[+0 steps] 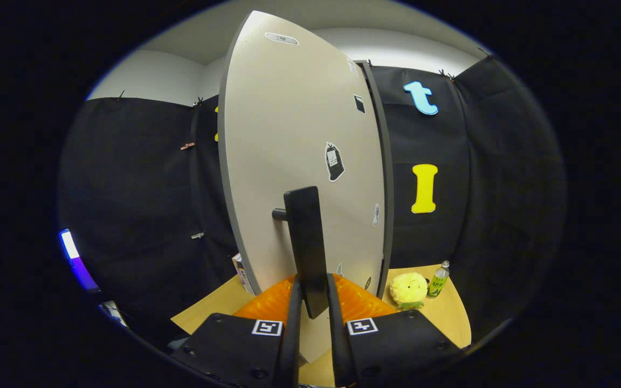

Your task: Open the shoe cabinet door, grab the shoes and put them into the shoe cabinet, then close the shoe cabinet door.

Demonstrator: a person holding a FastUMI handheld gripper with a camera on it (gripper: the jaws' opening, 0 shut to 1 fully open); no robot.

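Cabinet door (294, 134) stood swung toward the gripper (313, 302), its dark bar handle (306, 245) clamped between both fingers; it looked a stiff, light panel, best held low on that rigid handle

Wooden tabletop (453, 315): bears yellow plush toy (408, 289), green-labelled bottle (438, 281), shoe cabinet (302, 156), possibly a small box (241, 272) behind the cabinet.

The open cabinet door (299, 151) hides the cabinet's inside; its stickers (334, 161) are unreadable.
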